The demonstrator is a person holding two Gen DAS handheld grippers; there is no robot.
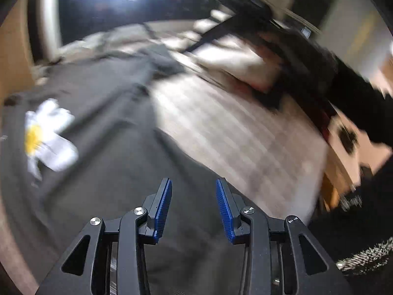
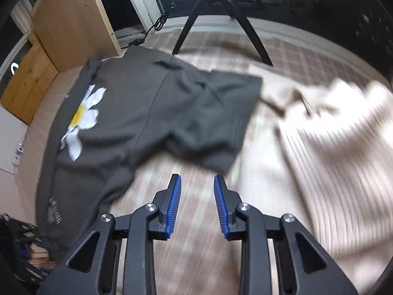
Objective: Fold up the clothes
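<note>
Dark grey T-shirt (image 2: 157, 113) lies spread on a checked beige cover (image 2: 196, 221), daisy print (image 2: 83, 118) toward its left side in the right wrist view, small pale lettering near its lower left hem. One sleeve is folded across the body, its edge ending just above the right hand-held gripper (image 2: 197, 204). Right hand-held gripper: blue pads apart, nothing between them, only the checked cover under the gap, the shirt's near edge just beyond the tips. To the right of the shirt, touching or overlapping its sleeve edge, a cream ribbed garment (image 2: 331, 147), rumpled, blurred. Black tripod legs (image 2: 221, 19) stand on the cover beyond the shirt; a wooden panel (image 2: 68, 24) and a black cable (image 2: 152, 29) at upper left. Left wrist view heavily blurred. Left hand-held gripper (image 1: 194, 205): pads apart, empty, hanging over the T-shirt (image 1: 110, 147), dark cloth filling the gap behind them; whether the tips touch the cloth cannot be told. Daisy print (image 1: 46, 135) at the left of that view. Checked cover (image 1: 233, 132) bare to the right of the shirt. At the right edge, a dark sleeve (image 1: 356, 103) reaches in, with a dark smeared shape ahead of it, too blurred to identify.
</note>
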